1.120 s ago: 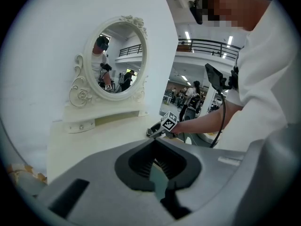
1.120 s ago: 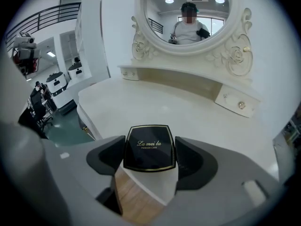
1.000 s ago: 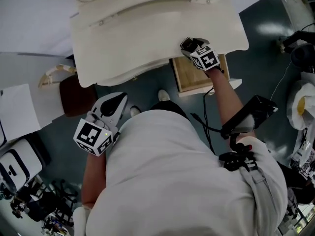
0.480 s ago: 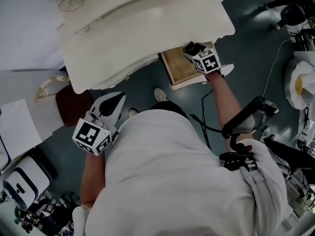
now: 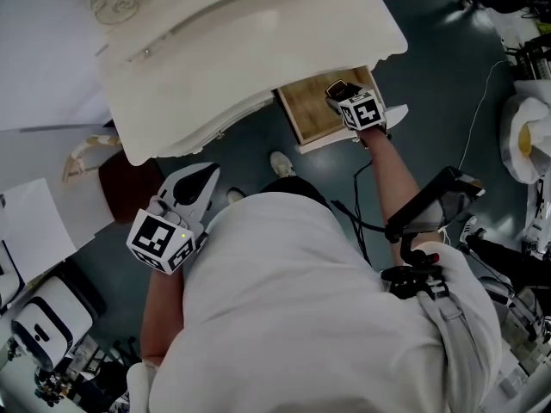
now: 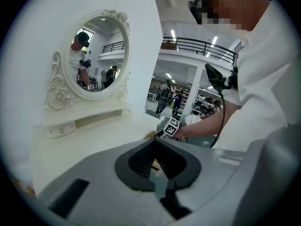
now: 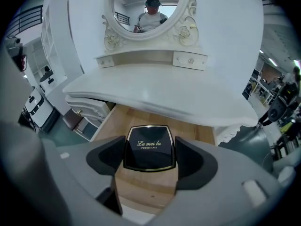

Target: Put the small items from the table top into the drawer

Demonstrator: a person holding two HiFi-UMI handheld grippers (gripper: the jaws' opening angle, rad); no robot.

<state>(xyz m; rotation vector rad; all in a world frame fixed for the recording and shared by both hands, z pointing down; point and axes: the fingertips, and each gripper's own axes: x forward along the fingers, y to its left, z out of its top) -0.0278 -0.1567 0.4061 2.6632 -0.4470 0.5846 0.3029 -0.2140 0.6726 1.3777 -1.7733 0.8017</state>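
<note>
My right gripper [image 7: 149, 155] is shut on a black square powder compact [image 7: 149, 149] with a gold rim, held flat above the open wooden drawer [image 7: 141, 182]. In the head view the right gripper [image 5: 344, 95] hangs over the drawer [image 5: 312, 114] at the right front of the white dressing table [image 5: 224, 67]. The left gripper [image 5: 200, 181] is low beside the person's body, away from the table. Its jaws are closed together with nothing between them, seen in the left gripper view as the left gripper [image 6: 157, 160].
The dressing table top [image 7: 155, 91] carries a small shelf with an oval mirror [image 7: 143, 6]. A dark brown stool [image 5: 127, 172] stands left of the person. White drawers with gold knobs [image 7: 84, 108] sit under the table's left side. Cables [image 5: 362, 213] run down the right arm.
The right gripper has come off the table top edge with the compact and moved out over the open drawer. The left gripper has stayed where it was.
</note>
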